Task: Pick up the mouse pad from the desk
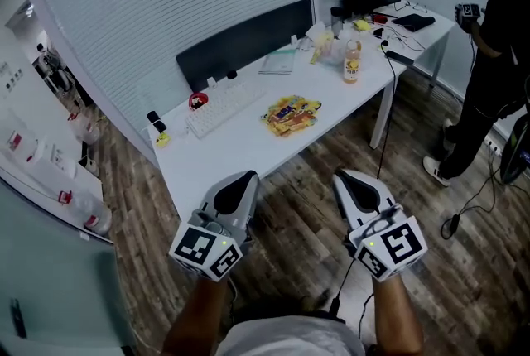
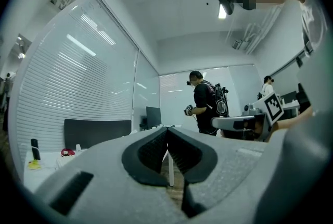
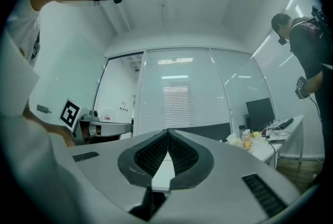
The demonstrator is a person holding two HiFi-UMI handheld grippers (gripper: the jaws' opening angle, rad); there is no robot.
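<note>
Desk (image 1: 215, 156): white, ahead of both grippers and apart from them; its near edge runs diagonally across the head view.
Keyboard (image 1: 224, 108): white, on the left half of the desk, near the mouse pad's left side.
Left gripper (image 1: 241, 180): pads pressed together with nothing between them, held level over the floor short of the desk.
Mouse pad (image 1: 291, 114): I take it to be the flat, colourful yellow sheet lying flush on the desk, near the front edge and between the keyboard and the bottle; neither gripper touches it.
Right gripper (image 1: 353, 178): pads also pressed together and empty, beside the left one and just as short of the desk.
Bottle (image 1: 353, 62): upright, orange contents, behind and right of the pad.
Risk, closed jaws: arriving shut, they would only shove the pad toward the keyboard.
Risk, flat sheet: with no raised edge to catch, a jaw may skid over it or scrape the desk.
Risk, overreach: a long sweep could knock over the bottle.
</note>
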